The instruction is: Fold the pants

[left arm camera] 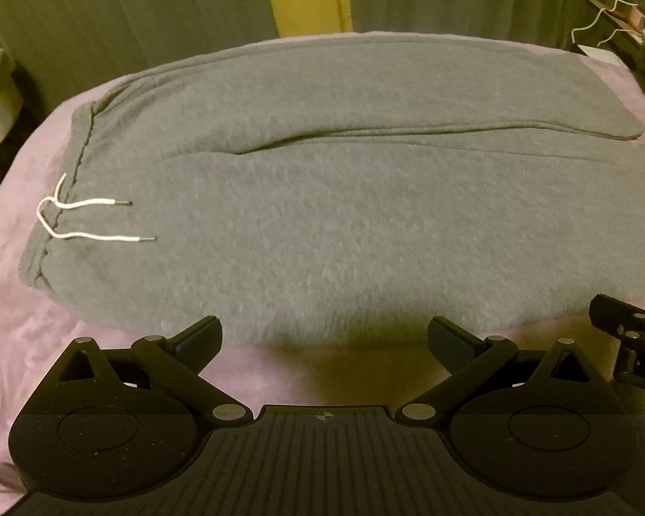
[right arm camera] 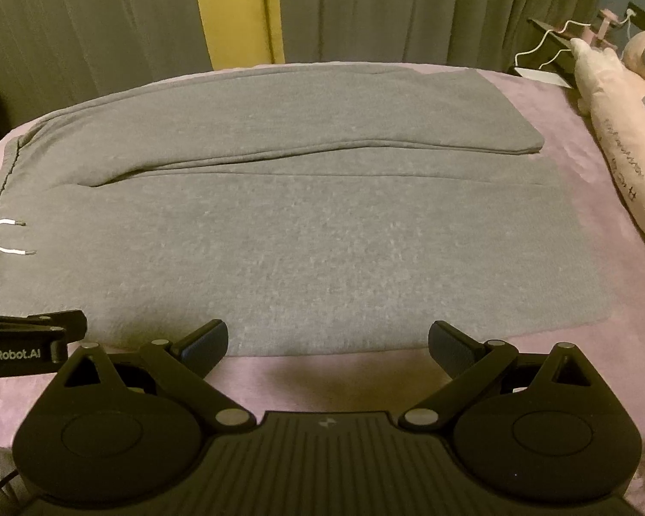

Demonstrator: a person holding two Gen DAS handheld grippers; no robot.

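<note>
Gray pants [left arm camera: 322, 198] lie crosswise just ahead of you, waistband left; your left gripper [left arm camera: 324, 339] and right gripper [right arm camera: 327, 342] hover spread, empty, at the near edge.

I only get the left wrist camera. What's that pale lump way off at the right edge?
Observer: A pink plush toy, lying on the bed beside the leg ends of the grey pants.
Operator: Does it touch the pants?
Observer: No, a strip of purple cover shows between them.
Operator: Is my other gripper holding anything?
Observer: No, the right gripper is open, hanging before the near edge of the pants.
</note>
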